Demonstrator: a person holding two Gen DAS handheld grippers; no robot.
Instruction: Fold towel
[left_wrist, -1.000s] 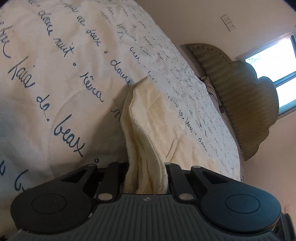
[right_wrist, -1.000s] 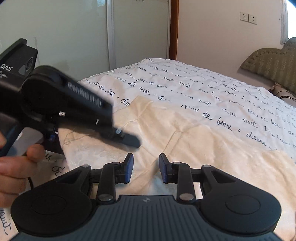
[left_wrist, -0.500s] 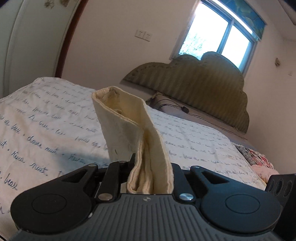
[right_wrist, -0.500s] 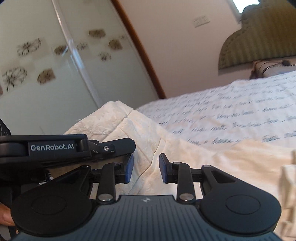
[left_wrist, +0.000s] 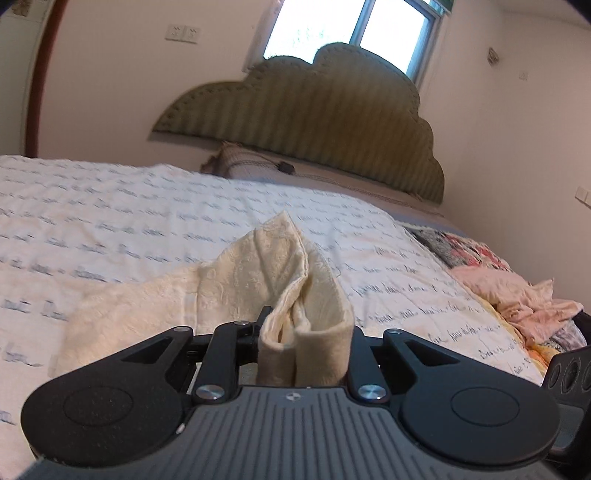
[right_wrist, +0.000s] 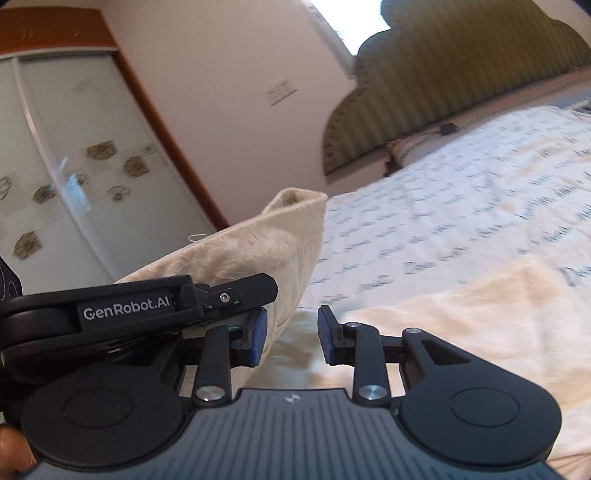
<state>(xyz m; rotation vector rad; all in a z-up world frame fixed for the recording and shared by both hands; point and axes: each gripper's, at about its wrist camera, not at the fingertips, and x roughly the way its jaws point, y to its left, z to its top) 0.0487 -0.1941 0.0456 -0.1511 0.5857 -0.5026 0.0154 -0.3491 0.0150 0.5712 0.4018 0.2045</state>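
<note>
Our left gripper is clenched on a bunched corner of the cream towel, which rises straight ahead of its fingers while the rest trails down onto the bedspread ahead and to the left. Our right gripper stands released with nothing between its pads, close beside the lifted fold. We judge the fold only begun: the raised corner is not yet laid over and flattened.

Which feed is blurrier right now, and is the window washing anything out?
Right wrist view: motion smear on the bedspread lettering and wardrobe. Left wrist view: sharper on the towel, far lettering soft, window blown out white, fisheye bending the walls.
</note>
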